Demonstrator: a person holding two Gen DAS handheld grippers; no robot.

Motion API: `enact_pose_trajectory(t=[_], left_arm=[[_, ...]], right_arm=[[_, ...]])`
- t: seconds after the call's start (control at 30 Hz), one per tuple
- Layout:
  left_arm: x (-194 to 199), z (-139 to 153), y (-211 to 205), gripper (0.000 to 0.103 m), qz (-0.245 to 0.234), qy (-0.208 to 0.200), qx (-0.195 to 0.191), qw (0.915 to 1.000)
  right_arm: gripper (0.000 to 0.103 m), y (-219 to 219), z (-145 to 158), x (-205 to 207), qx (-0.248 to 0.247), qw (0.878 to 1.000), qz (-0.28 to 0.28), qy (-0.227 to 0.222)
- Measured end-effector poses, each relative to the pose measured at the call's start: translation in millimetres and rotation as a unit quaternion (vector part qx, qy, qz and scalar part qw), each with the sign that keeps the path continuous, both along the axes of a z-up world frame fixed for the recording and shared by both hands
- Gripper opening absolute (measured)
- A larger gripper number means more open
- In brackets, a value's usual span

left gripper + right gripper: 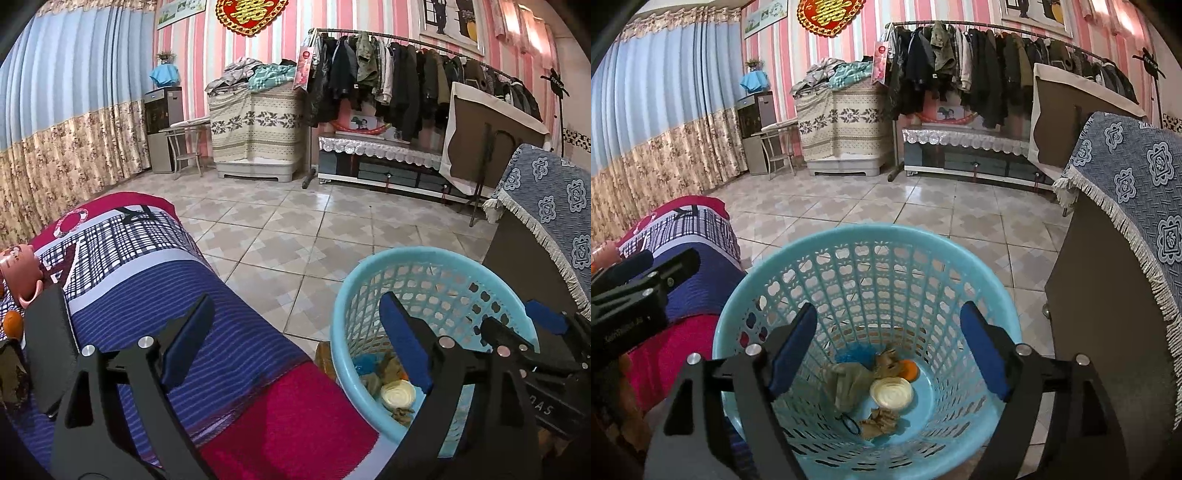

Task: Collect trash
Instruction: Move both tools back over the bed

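Note:
A light blue plastic basket (849, 251) stands on the tiled floor beside the cloth-covered table; it also shows in the left wrist view (424, 258). Inside lie a cream round lid (891, 393), crumpled brown paper (846, 380), an orange piece (909, 369) and a blue scrap (855, 356). My right gripper (888, 350) is open and empty, right above the basket's mouth. My left gripper (295, 343) is open and empty, straddling the table edge and the basket's rim. The right gripper (517, 325) shows in the left wrist view over the basket.
A pink mug (20, 273), an orange fruit (14, 323) and dry leaves (11, 373) sit on the red and blue tablecloth (155, 266) at the left. A brown cabinet under a blue fringed cloth (1126, 206) stands right of the basket. Tiled floor (886, 199) lies beyond.

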State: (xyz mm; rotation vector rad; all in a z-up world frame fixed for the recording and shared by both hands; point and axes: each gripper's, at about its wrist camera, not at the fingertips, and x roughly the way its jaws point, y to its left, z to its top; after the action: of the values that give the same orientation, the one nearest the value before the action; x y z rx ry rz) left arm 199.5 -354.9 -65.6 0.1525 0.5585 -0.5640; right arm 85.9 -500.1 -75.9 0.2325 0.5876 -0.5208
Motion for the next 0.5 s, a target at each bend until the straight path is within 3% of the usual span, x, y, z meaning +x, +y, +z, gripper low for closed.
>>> enact_pose_trajectory(t=[0.1, 0.5], left_arm=[[1, 3, 5, 0.097, 0.012, -0.001, -0.005, 0.9999], [-12, 33, 30, 0.097, 0.029, -0.016, -0.021, 0.9992]], right_arm=[[0.086, 3, 2, 0, -0.001, 1.000, 0.000, -0.007], [0.088, 16, 11, 0, -0.004, 1.000, 0.011, -0.020]])
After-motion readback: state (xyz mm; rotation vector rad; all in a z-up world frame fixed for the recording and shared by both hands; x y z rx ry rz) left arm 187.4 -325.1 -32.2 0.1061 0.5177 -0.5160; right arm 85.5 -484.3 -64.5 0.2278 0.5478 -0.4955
